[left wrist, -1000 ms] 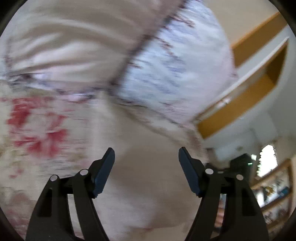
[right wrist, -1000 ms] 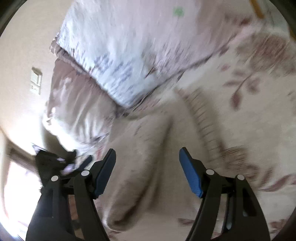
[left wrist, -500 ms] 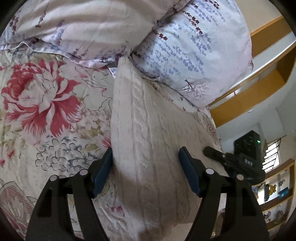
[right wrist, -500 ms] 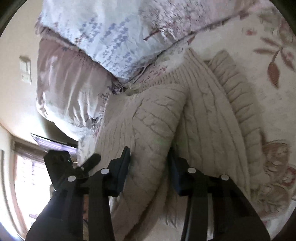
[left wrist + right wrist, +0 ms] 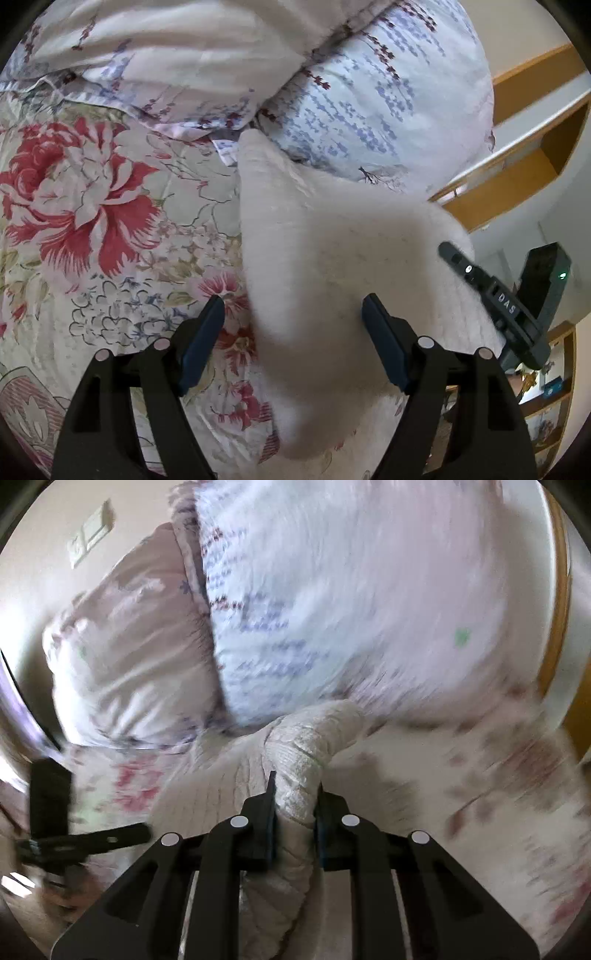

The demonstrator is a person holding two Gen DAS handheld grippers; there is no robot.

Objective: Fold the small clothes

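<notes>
A cream cable-knit sweater (image 5: 325, 266) lies on a floral bedspread (image 5: 92, 221), its far end against the pillows. My left gripper (image 5: 293, 332) is open, its jaws straddling the sweater's left edge without pinching it. My right gripper (image 5: 295, 805) is shut on a bunched fold of the sweater (image 5: 299, 764) and holds it lifted above the bed. The right gripper also shows in the left wrist view (image 5: 509, 314) at the sweater's right side. The left gripper shows blurred in the right wrist view (image 5: 66, 830).
Two pillows lie at the head of the bed: a blue-flowered one (image 5: 388, 103) and a pinkish one (image 5: 166, 55). A wooden shelf (image 5: 517, 166) is on the wall at right. A wall switch (image 5: 90, 533) is at the upper left.
My right gripper has closed on a fold of the sweater and lifted it. The sweater's right part now rises off the bed. My left gripper stays open in place.
</notes>
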